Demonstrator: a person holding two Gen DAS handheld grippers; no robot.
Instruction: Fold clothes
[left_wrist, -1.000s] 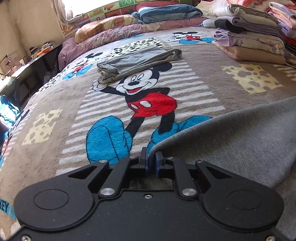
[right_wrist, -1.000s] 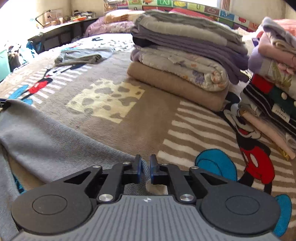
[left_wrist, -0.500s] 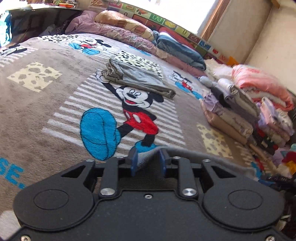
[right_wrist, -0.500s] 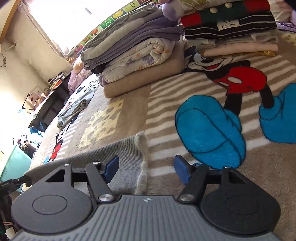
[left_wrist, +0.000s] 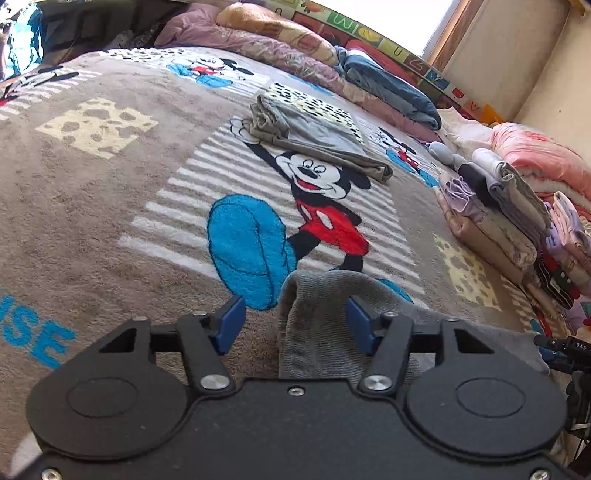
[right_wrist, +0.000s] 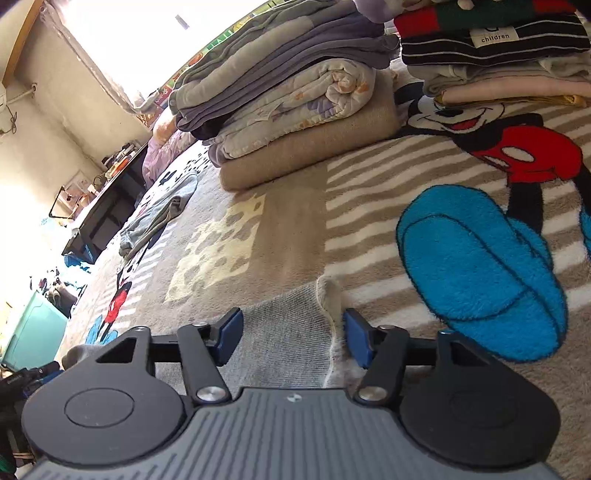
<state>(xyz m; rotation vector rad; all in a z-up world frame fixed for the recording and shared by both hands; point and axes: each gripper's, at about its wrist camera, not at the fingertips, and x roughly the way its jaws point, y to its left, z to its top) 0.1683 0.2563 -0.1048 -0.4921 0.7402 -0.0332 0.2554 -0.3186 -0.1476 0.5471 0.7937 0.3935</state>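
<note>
Right now, grey garment (left_wrist: 317, 325): it lies on the bed at the near edge of both views; one end bunches up between your left jaws, the other end, with a pale seam edge (right_wrist: 325, 314), sits between your right jaws.
Left gripper (left_wrist: 295, 323): your jaws stand wide apart; the cloth fold rises in the gap, nearer the right pad, and you are not clamping it.
Right gripper (right_wrist: 291, 334): your jaws are wide too; the garment's end lies flat under the gap, with no grip on it.
Blanket (left_wrist: 92, 206): a brown Mickey Mouse bedspread carries everything; a blue shoe print sits just beyond each gripper.
Folded grey piece (left_wrist: 314, 136): far centre in your left view, lying over the Mickey figure's raised hand.
Stack of folded clothes (right_wrist: 295, 107): far, in the middle of your right view, a tan item at the bottom.
Second stack (right_wrist: 495, 44): far right, with a striped piece labelled "children".
Desk (right_wrist: 107, 206): dark, far left beside the bed, cluttered on top.
</note>
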